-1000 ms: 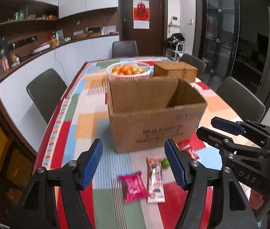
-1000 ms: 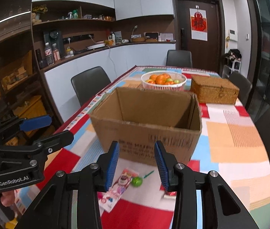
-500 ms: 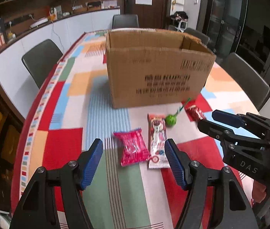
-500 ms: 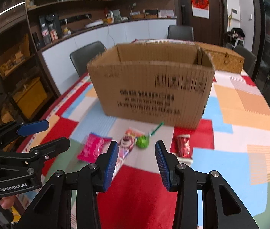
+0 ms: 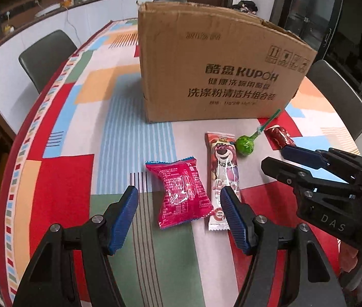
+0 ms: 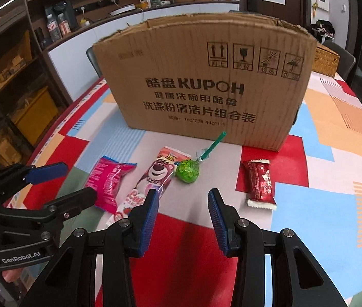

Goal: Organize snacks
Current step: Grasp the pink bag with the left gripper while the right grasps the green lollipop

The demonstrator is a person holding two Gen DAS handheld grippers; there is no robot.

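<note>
Several snacks lie on the colourful tablecloth in front of a cardboard box [image 5: 214, 71] [image 6: 206, 84]. A pink packet [image 5: 181, 192] [image 6: 106, 184], a long bear-print bar [image 5: 223, 176] [image 6: 150, 184], a green lollipop [image 5: 245, 145] [image 6: 187, 171] and a red wrapped candy [image 5: 280, 136] [image 6: 259, 184]. My left gripper [image 5: 179, 217] is open, low over the pink packet. My right gripper [image 6: 183, 215] is open, just short of the lollipop; it also shows in the left wrist view [image 5: 283, 158].
The table [image 5: 60, 168] has a rounded left edge with a dark chair [image 5: 45, 53] beside it. A wicker box [image 6: 326, 58] stands behind the carton on the right. Another chair [image 5: 334, 94] is at the right side. Counters and shelves line the far left wall.
Both grippers have come down and forward toward the snacks. The box now hides the fruit basket behind it. Both stay open.
</note>
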